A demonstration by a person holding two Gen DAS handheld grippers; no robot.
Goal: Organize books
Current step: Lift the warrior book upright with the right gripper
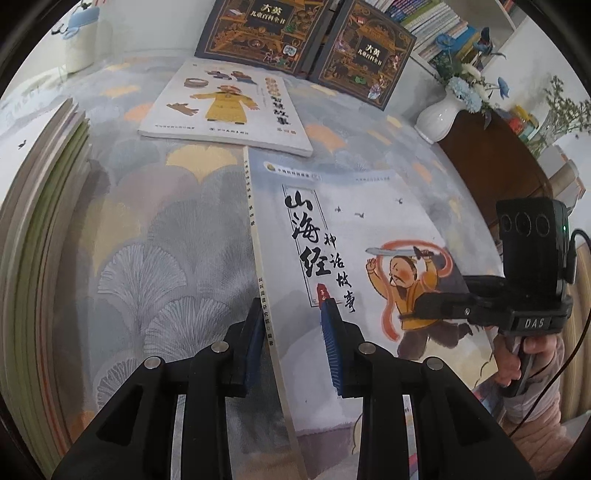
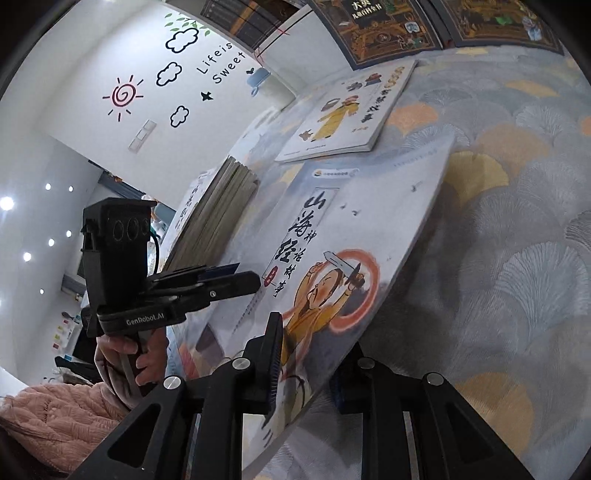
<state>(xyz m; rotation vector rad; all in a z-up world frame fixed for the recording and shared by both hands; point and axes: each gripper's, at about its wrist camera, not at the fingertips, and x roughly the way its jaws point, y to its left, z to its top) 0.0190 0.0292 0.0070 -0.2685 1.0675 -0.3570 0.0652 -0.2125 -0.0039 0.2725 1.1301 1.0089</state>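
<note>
two grippers: the left gripper and the right gripper. two thin picture books, one raised and one lying flat. two large dark boxed volumes propped at the back. one stack of thin books at the side. one white vase of blue flowers.

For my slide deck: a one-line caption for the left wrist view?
Left gripper pinches the spine edge of a mythology storybook; right gripper reaches across its cover.
</note>
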